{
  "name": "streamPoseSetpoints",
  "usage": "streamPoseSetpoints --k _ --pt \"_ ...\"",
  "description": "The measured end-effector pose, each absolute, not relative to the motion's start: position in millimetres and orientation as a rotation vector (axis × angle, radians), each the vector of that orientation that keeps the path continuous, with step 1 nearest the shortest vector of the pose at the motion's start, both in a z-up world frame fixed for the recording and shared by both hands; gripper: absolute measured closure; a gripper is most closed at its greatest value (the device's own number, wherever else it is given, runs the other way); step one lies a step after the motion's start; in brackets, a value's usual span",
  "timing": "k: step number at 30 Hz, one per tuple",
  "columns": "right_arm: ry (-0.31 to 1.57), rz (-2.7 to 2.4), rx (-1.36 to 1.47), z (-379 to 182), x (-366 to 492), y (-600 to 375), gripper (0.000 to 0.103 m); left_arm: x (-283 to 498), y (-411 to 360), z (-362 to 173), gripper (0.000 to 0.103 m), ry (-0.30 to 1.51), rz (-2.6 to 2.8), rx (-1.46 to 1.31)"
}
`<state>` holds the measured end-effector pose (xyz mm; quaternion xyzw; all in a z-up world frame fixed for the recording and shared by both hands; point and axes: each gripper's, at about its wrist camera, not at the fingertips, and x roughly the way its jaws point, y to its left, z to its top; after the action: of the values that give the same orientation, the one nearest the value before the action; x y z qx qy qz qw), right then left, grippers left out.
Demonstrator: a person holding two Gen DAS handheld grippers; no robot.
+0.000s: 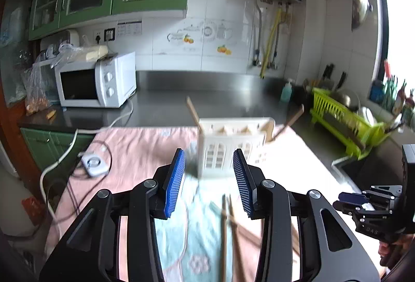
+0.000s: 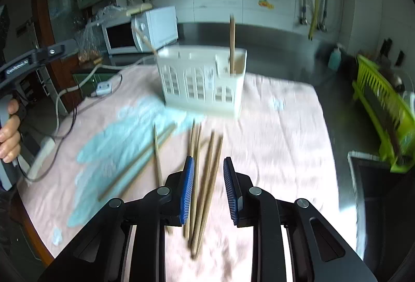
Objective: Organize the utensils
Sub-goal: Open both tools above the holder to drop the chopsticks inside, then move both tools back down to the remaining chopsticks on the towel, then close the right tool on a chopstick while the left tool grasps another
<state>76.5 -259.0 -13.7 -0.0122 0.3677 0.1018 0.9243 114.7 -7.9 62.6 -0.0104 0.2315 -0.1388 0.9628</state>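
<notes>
Both grippers empty, jaws apart: left gripper point(image 1: 208, 183) hovering just short of the white utensil caddy point(image 1: 232, 149), right gripper point(image 2: 208, 188) low over the loose chopsticks point(image 2: 205, 178) with jaws spread to either side of two or three sticks. Caddy standing upright on the pink and blue towel point(image 2: 280, 142) toward the far edge of the surface point(image 1: 166, 105), two chopsticks already in it: one leaning out the left end point(image 2: 145, 39), one near upright in the right end compartment point(image 2: 232, 43). Remaining sticks fanned on the towel between caddy and near edge, some overlapping; exact count unclear through motion blur. Likely step in hand: right-side pick of the next stick. Best to single out one stick, or one parallel pair, not the whole fan: shift sideways so only that stock sits between the pads, jaws square across the stick axis, grip around mid-length for balance. Towel is soft, so press down lightly to get pads under the stick flanks, close firmly, then lift straight before tilting toward vertical. Risk: thin round wood rolling or scissoring out on closure, neighbours dragged along. Caddy looks light and perforated, easy to tip on insertion; worth using left jaws to steady its near wall, then dropping the stick tip-first into an open compartment, clear of the leaning ones
</notes>
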Motion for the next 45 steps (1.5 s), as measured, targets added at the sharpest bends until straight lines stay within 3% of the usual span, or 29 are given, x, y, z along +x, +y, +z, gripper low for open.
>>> streamPoseSetpoints --k 9,19,45 --pt "0.828 0.207 0.006 -74 56 -254 0.082 88 1 -2 0.063 0.585 -0.28 -0.013" --pt "0.852 0.232 -0.001 -93 55 -246 0.084 86 -5 -61 0.064 0.717 -0.304 -0.037" --pt "0.899 0.349 -0.073 -126 78 -199 0.084 90 -16 -115 0.064 0.831 -0.368 -0.015"
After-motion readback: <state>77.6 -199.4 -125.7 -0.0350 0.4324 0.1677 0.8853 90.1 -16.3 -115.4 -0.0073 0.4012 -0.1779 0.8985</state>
